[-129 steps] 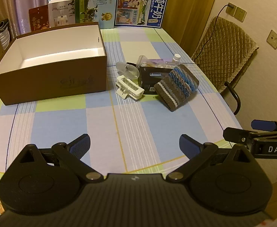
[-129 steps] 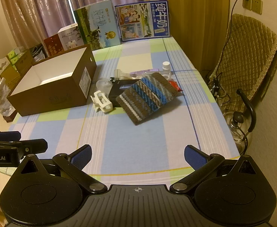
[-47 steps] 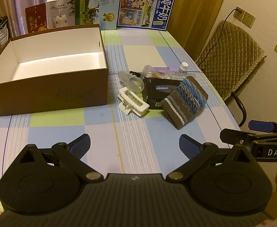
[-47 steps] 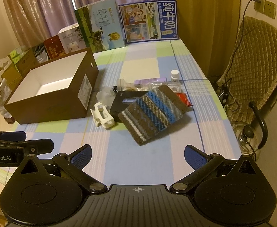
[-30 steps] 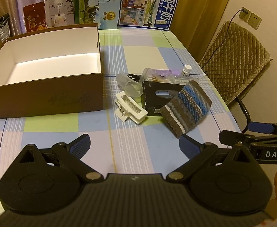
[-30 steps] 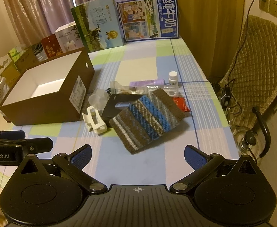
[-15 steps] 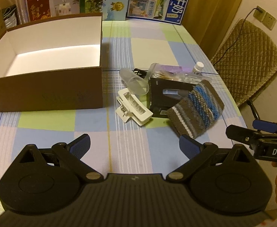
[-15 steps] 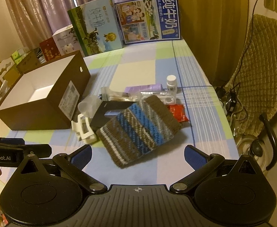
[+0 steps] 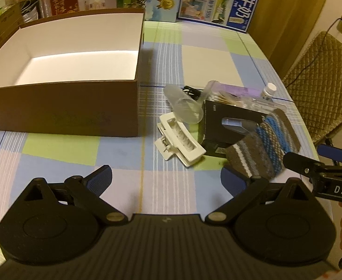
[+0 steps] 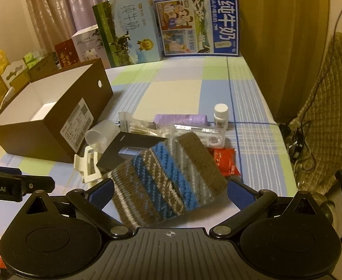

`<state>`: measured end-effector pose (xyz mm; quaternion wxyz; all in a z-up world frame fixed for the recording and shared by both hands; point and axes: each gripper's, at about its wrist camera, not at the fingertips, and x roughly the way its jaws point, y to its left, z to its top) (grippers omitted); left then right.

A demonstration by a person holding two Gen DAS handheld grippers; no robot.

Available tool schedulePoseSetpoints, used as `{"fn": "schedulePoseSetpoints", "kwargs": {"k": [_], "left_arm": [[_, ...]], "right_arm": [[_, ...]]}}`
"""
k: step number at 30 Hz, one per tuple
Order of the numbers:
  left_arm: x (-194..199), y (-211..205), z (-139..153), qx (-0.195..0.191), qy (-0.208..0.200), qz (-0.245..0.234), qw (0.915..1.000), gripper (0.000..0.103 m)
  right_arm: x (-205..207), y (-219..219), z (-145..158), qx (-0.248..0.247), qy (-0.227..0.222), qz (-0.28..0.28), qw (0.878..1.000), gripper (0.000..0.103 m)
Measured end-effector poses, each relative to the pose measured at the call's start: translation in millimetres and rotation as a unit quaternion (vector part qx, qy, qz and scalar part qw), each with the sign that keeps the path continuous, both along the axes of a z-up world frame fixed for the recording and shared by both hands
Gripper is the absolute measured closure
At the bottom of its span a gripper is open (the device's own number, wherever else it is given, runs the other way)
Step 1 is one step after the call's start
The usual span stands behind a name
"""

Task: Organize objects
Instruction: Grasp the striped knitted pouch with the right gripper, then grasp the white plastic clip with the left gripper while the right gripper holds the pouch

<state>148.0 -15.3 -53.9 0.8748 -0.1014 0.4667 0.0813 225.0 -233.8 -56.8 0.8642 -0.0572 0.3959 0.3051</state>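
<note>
A heap of small things lies on the checked tablecloth (image 9: 206, 56), just right of an open brown box (image 9: 61, 107) (image 10: 54, 126). Nearest me is a striped knitted pouch (image 9: 262, 149) (image 10: 168, 182), leaning on a black box (image 9: 229, 121) (image 10: 129, 149). Beside them are a white claw clip (image 9: 180, 140) (image 10: 87, 165), a clear cup (image 9: 185, 107), a small white bottle (image 10: 220, 115), a purple tube (image 10: 180, 118) and a red packet (image 10: 224, 161). My right gripper (image 10: 171, 191) is open, its fingers straddling the pouch. My left gripper (image 9: 166, 178) is open before the clip, holding nothing.
Printed milk cartons (image 10: 129, 30) (image 10: 199, 28) and gift boxes stand along the table's far edge. A quilted chair (image 9: 322, 81) (image 10: 329, 116) stands close to the table's right side. The brown box has nothing in it.
Both grippers have moved forward to the heap. The pouch, once well ahead of my right gripper, now sits between its open fingers. Nothing on the table has shifted.
</note>
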Motion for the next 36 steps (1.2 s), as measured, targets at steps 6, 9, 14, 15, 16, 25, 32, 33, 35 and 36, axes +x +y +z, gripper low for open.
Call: {"fn": "schedulePoseSetpoints", "kwargs": {"k": [6,9,14,15,16,25,32,33,35,36], "left_arm": [[8,2,-6,0.001,0.004,0.017,0.9998,0.007],[12,2,-8,0.005,0.007,0.024,0.9997,0.007],[19,3,-13,0.005,0.010,0.033,0.9994,0.008],[20,3,-14,0.005,0.010,0.034,0.9994,0.008],[22,3,-15,0.004,0.011,0.036,0.9993,0.008],[29,-1,-25,-0.001,0.017,0.039,0.9991,0.009],[41,-7,-34,-0.003,0.015,0.039,0.9991,0.011],[44,-8,-36,-0.001,0.017,0.038,0.9991,0.011],[49,-11,-41,0.002,0.020,0.034,0.9992,0.012],[51,-13,-43,0.004,0.020,0.033,0.9992,0.013]], "right_arm": [[16,6,-11,-0.006,-0.002,0.018,1.000,0.002],[20,10,-18,-0.012,-0.006,0.033,0.999,0.002],[22,20,-33,-0.038,-0.016,0.060,0.997,0.002],[21,20,-35,-0.043,-0.021,0.065,0.997,0.005],[21,20,-38,-0.049,-0.023,0.070,0.996,0.019],[13,-4,-37,-0.034,0.013,0.108,0.994,0.083],[23,-31,0,0.020,0.002,0.051,0.999,0.083],[27,-33,4,0.024,-0.001,0.041,0.999,0.083],[33,-40,11,0.032,-0.005,0.024,0.999,0.083],[36,-43,14,0.036,-0.004,0.016,0.999,0.083]]}}
